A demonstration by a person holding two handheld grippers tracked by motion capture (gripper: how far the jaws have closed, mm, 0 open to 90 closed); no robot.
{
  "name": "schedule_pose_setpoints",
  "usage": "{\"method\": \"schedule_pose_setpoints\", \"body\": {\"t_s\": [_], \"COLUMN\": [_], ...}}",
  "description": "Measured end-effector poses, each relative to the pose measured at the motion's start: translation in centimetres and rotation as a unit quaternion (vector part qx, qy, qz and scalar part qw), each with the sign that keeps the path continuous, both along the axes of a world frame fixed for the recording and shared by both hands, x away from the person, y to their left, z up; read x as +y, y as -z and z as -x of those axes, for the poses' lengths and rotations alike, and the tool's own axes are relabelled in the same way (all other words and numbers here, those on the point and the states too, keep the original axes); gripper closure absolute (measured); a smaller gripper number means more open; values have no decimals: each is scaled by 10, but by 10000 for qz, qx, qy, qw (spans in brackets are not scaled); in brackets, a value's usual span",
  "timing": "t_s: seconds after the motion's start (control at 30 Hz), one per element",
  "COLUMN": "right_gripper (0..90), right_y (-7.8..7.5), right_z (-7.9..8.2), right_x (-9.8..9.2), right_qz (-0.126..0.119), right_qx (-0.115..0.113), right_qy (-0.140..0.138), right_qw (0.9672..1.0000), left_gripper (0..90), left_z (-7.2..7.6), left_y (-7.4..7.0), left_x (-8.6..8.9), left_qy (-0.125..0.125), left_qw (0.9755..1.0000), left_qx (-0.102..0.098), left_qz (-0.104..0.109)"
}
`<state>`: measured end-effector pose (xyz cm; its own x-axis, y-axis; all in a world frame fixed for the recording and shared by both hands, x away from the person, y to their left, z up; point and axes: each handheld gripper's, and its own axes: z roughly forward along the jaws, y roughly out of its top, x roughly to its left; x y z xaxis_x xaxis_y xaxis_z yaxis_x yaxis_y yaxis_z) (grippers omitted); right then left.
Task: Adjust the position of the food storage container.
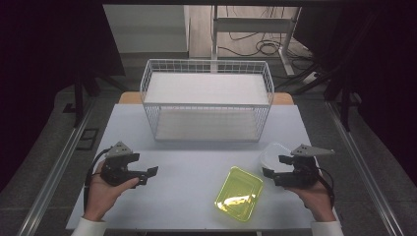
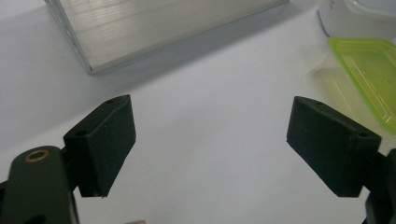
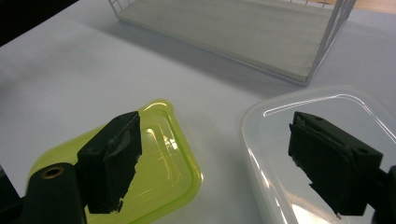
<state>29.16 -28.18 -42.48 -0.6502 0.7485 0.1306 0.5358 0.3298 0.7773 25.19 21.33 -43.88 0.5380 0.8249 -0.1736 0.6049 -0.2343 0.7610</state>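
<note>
The right gripper (image 1: pixel 271 165) hangs with jaws wide apart and empty, just above the clear plastic container (image 3: pixel 327 154) at the table's four o'clock; one jaw is over it, the other over the yellow-green lid (image 3: pixel 140 163) lying just beside it toward six o'clock. The left gripper (image 1: pixel 149 176), at eight o'clock, is equally spread, gripping nothing, bare white table (image 2: pixel 210 140) between its jaws. Likely trouble: both pieces are smooth, light plastic, so a pinch on a rim could skid or flip them. The lid might also slide off when nudged. At twelve o'clock stands the white wire basket (image 1: pixel 206 101), well apart.
</note>
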Motion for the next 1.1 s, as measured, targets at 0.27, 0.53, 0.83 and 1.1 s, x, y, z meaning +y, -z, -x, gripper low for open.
{"method": "schedule_pose_setpoints", "body": {"t_s": [0.27,0.53,0.83,1.1], "right_gripper": [192,215,324,434], "right_y": [0,5,-2,-1], "right_z": [1,-6,4,10], "right_x": [4,6,7,0], "right_qz": [70,173,264,367], "right_qx": [40,179,230,406], "right_qy": [-52,-74,-187,-211], "right_qw": [10000,9997,9992,9983], "left_gripper": [150,150,153,153], "left_z": [3,-1,0,-1], "left_y": [-1,6,4,1], "left_x": [2,1,-3,-13], "left_qy": [2,-35,4,203], "left_qw": [10000,9999,9999,9997], "left_qx": [23,113,77,69], "left_qz": [43,16,-82,-103]}}
